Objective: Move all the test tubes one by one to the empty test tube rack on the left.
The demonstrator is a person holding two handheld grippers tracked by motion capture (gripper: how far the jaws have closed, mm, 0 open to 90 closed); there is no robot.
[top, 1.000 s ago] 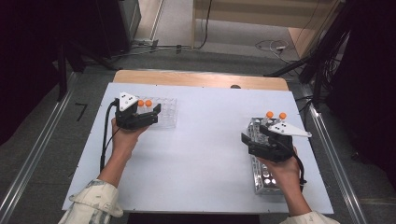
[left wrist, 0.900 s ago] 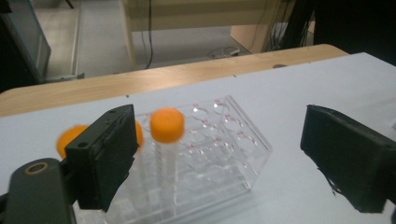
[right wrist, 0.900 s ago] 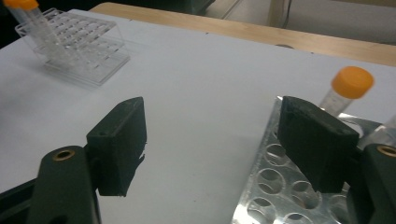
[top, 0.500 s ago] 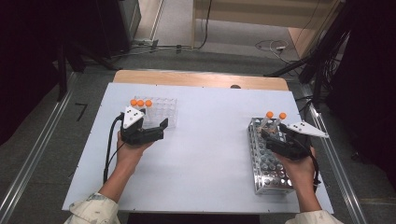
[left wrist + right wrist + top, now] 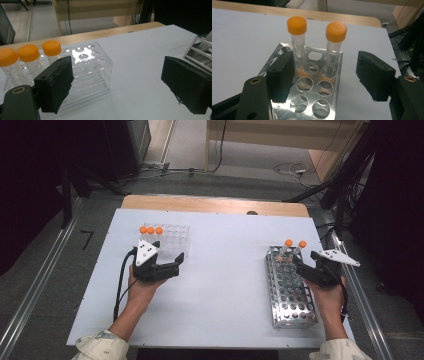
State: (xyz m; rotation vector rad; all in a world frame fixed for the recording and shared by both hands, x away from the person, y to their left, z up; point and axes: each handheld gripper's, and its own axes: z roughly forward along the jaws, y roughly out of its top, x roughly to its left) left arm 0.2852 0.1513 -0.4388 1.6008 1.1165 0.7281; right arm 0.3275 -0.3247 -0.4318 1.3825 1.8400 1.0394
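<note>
Narrowing its jaws with nothing between them, the right tool (image 5: 325,75) has shifted toward the two orange-capped tubes (image 5: 297,37) in the metal rack (image 5: 310,100), upper frame, suggesting a pickup; the left tool (image 5: 120,85) holds wide open, empty, beside the clear rack (image 5: 92,65).

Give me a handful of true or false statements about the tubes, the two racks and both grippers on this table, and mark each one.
1. Three orange-capped tubes stand in the clear plastic rack. True.
2. The metal rack holds five tubes. False: two tubes stand at its far end.
3. The left gripper is clamped on a tube. False: its jaws stand open with nothing between them.
4. The right gripper hovers over the metal rack, jaws apart around empty holes. True.
5. The clear rack lies on its side. False: it stands upright on the white table.
</note>
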